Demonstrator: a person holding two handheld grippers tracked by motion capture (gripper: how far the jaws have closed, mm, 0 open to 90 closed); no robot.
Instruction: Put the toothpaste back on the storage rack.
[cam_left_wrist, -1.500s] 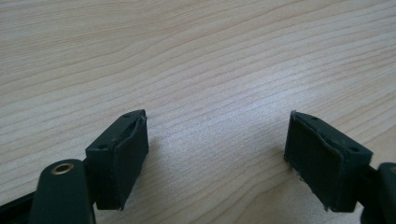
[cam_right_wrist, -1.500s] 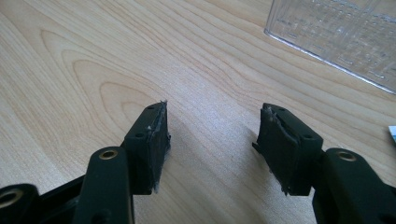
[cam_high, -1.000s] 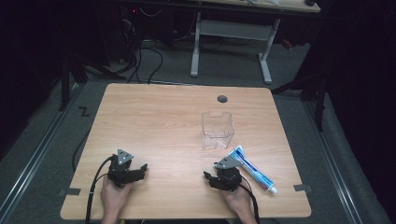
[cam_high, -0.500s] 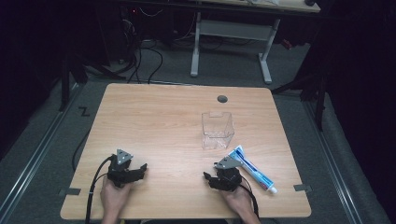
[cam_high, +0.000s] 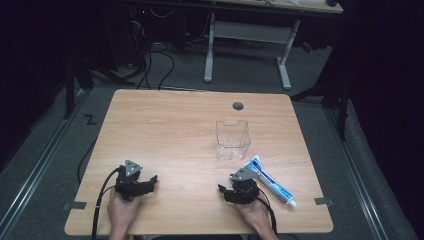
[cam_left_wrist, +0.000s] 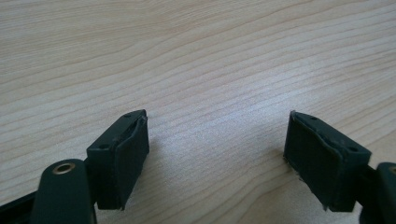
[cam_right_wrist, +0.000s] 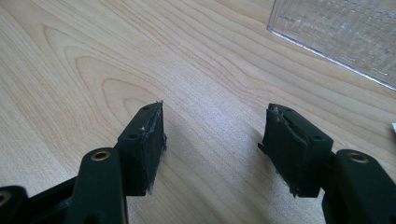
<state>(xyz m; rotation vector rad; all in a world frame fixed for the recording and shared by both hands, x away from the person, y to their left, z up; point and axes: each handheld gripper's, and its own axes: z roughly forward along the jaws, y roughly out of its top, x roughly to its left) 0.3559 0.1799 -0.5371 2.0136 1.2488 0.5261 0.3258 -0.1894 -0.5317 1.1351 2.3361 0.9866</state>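
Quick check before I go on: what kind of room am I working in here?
Most likely a lab or workshop data-collection station, not a home. A bare wooden table stands on grey carpet under dim light, cables trail over the floor behind it, and a height-adjustable desk frame stands further back.

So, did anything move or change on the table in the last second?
No visible change. Both tools, left and right, rest open and empty at the near edge of the table. The clear box and the toothpaste tube lie as before.
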